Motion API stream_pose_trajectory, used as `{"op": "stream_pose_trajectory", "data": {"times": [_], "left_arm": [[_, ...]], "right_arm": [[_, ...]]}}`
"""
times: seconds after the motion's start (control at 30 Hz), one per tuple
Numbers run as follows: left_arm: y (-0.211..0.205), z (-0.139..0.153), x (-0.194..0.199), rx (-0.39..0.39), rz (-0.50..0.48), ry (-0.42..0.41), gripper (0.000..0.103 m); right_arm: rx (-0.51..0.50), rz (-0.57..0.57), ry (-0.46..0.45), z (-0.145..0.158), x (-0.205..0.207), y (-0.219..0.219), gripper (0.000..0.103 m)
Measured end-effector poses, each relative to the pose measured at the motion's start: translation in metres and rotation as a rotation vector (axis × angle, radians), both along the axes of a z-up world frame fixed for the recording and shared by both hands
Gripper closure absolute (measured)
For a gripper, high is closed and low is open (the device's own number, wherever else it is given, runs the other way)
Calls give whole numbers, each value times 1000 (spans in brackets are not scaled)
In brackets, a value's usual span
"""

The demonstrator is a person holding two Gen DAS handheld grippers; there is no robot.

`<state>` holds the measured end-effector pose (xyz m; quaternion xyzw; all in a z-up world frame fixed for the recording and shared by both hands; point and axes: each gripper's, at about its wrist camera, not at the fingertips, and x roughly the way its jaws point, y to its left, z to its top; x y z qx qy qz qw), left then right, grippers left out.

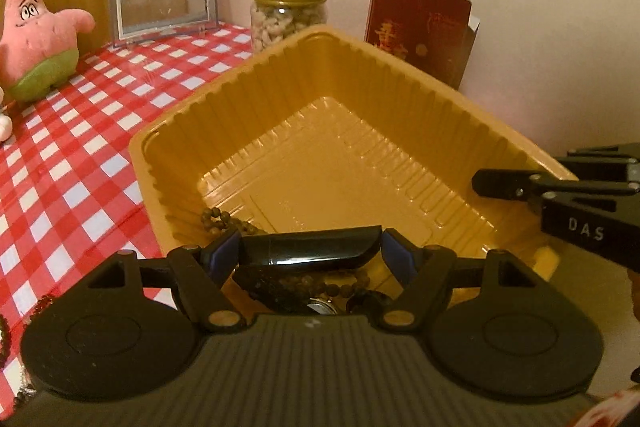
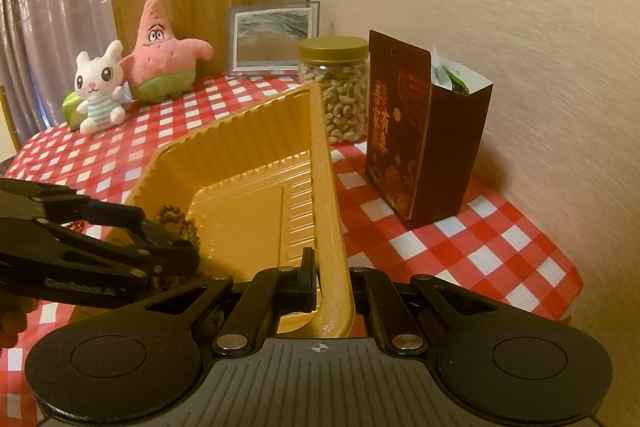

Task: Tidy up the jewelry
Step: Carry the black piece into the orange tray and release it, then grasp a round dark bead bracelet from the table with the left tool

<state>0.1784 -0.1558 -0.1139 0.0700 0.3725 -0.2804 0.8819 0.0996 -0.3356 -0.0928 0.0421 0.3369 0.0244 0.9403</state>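
A gold plastic tray (image 1: 256, 99) sits on the red checked tablecloth, tilted up at one side. My left gripper (image 1: 310, 251) is shut on a glossy black band-like piece (image 1: 320, 249), holding it over the tray's near corner. Brown bead strings (image 1: 224, 221) and a metal piece (image 1: 320, 307) lie in that corner beneath it. My right gripper (image 2: 332, 287) is shut on the tray's right rim (image 2: 330, 211). The right gripper also shows at the right edge of the left wrist view (image 1: 520, 187). The left gripper shows at the left of the right wrist view (image 2: 160, 251), over the beads (image 2: 176, 223).
A nut jar (image 2: 340, 87), a dark red box (image 2: 412, 147) and a framed picture (image 2: 274, 35) stand along the wall. A pink star plush (image 2: 164, 59) and a white bunny plush (image 2: 100, 87) sit at the back left. More beads (image 1: 24, 327) lie on the cloth at left.
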Motion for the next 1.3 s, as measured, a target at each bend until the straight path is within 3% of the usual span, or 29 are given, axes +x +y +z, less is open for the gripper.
{"op": "stream_pose_trajectory", "data": {"times": [0.37,0.67,1.07,1.3], "left_arm": [[16,20,3,-48,84,5,24],[74,41,-12,-74,205,-7,24],[174,26,-57,61,429,20,25],[211,17,-66,90,536,25,27]], "right_arm": [[2,4,4,-1,1,-2,99],[9,2,2,-2,2,-3,99],[12,3,1,-3,3,-5,99],[9,4,3,-5,3,-5,99]]}}
